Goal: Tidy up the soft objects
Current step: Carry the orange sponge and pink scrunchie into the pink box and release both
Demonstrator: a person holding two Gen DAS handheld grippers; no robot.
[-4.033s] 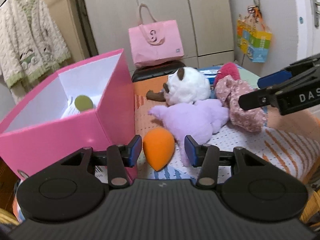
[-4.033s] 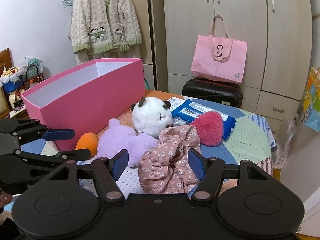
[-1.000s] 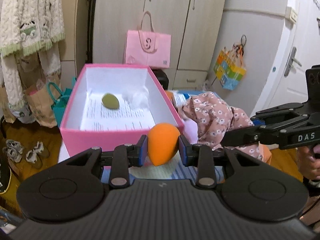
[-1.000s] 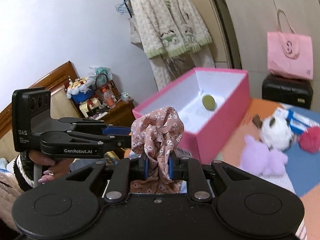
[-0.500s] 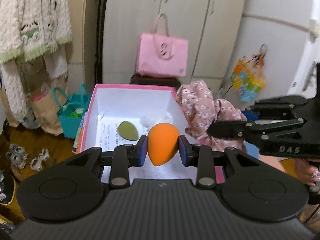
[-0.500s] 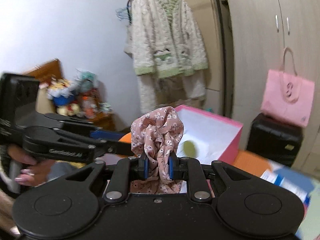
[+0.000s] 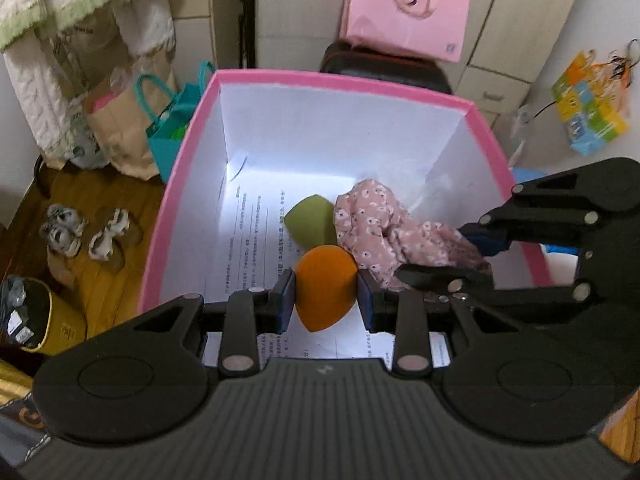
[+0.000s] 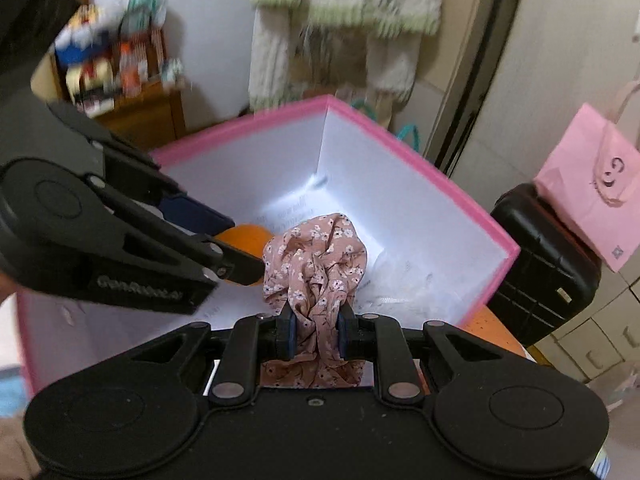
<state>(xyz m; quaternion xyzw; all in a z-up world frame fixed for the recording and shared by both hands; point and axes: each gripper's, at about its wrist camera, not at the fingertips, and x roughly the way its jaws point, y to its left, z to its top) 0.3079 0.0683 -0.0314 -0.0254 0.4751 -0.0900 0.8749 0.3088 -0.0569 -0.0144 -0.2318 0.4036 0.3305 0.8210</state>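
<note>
From your left wrist view, you are looking down into the pink box. Your left hand-held gripper is squeezed tight on the orange sponge, one pad on each side. The sponge is shaped like an egg, and its pointy end hangs down toward the paper sheet on the box floor. It is inside the box walls, above the floor (I cannot tell if it touches the paper). Just behind it lies a green sponge, flat on the paper. Your right hand-held gripper reaches in from the right side and pinches the flowery cloth, which sits right beside the orange sponge and looks to touch it.

From your right wrist view, the right hand-held gripper is clamped on the flowery cloth. The cloth bunches up above the pads, and a bit hangs below them. It is over the white inside of the pink box. Your left hand-held gripper comes in from the left with the orange sponge, which sits just beside the cloth.

Both soft things are over the box floor, so I think letting go is next. The drop is straight down for each. The two hand-held grippers are very close together, so open them gently.
</note>
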